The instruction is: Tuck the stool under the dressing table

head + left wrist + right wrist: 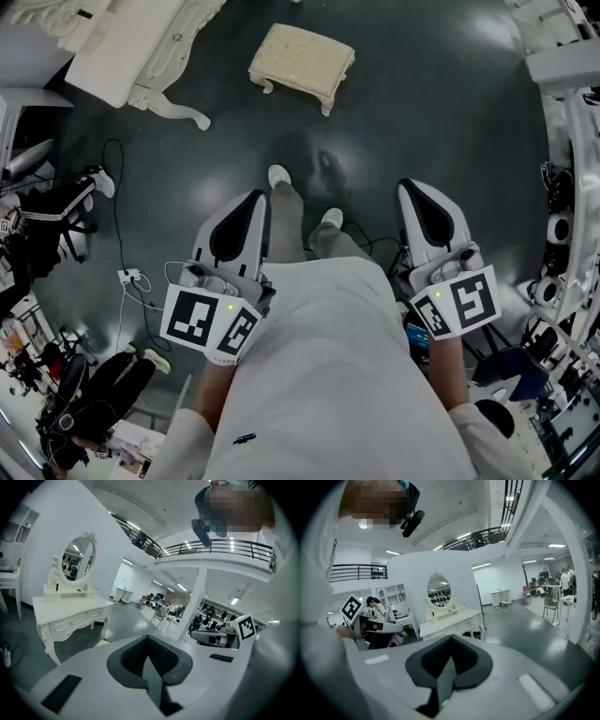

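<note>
Little of the task looked done. The left claw (253,199) and the right claw (413,187) were both held low in front of the person, each with its jaws pressed together and nothing between them, as the left claw view (148,638) and the right claw view (450,639) each showed. The stool (302,58) stood on the dark floor (422,103) well ahead of both claws, roughly between their two lines and a little nearer the left one's, with neither claw touching it. The dressing table (141,47) stood ahead and off to the left of the left claw, and the stool sat out in the open to its right, clear of its legs and not under it at all. By my reading, the whole job remained: closing the gap to the stool, getting the claws against it or onto it, and moving it leftward across the floor until it sat beneath the dressing table.
</note>
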The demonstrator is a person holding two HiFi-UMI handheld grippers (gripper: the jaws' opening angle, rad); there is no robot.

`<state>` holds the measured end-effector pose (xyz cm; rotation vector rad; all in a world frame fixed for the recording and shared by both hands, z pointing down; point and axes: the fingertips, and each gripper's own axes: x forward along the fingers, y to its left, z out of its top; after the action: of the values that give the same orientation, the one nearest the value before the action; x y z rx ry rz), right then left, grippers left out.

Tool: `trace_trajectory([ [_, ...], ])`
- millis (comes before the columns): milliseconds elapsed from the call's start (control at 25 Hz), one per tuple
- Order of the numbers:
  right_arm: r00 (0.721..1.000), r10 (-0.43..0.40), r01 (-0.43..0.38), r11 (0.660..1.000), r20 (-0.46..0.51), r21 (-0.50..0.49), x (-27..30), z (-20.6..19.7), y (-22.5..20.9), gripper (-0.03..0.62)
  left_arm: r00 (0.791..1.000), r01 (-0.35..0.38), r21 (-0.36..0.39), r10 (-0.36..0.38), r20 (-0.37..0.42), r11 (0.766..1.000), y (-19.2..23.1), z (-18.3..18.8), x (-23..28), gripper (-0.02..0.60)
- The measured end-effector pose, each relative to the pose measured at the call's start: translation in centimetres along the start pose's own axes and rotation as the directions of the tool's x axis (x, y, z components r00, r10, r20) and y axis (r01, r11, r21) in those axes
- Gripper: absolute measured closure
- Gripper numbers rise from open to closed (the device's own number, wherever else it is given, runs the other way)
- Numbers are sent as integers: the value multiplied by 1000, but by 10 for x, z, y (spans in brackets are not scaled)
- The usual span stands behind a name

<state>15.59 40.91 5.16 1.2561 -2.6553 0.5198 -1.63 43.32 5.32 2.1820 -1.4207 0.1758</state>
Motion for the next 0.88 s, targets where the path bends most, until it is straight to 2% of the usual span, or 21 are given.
trace_trajectory([
  [200, 1000, 0, 1, 998, 7, -59, -48, -10, 11, 595, 999, 41, -5, -41, -35, 999, -43, -32, -17, 575],
  [320, 999, -38, 39, 999, 38, -37, -74, -9, 3, 595, 997, 76, 24, -75, -25, 997, -70, -29, -19, 575],
  [480, 987, -72, 72, 997, 140, 4, -103, 6, -2, 595, 994, 105, 73, -106, 6, 992, -93, -15, -23, 575],
  [720, 977, -42, 42, 999, 207, 5, -128, 12, 2, 565, 995, 86, 87, -89, 38, 993, -114, -14, -31, 575],
  [880, 975, -23, 23, 1000, 220, 5, -125, 3, -1, 565, 997, 40, 76, -45, 66, 996, -102, -14, -38, 575],
])
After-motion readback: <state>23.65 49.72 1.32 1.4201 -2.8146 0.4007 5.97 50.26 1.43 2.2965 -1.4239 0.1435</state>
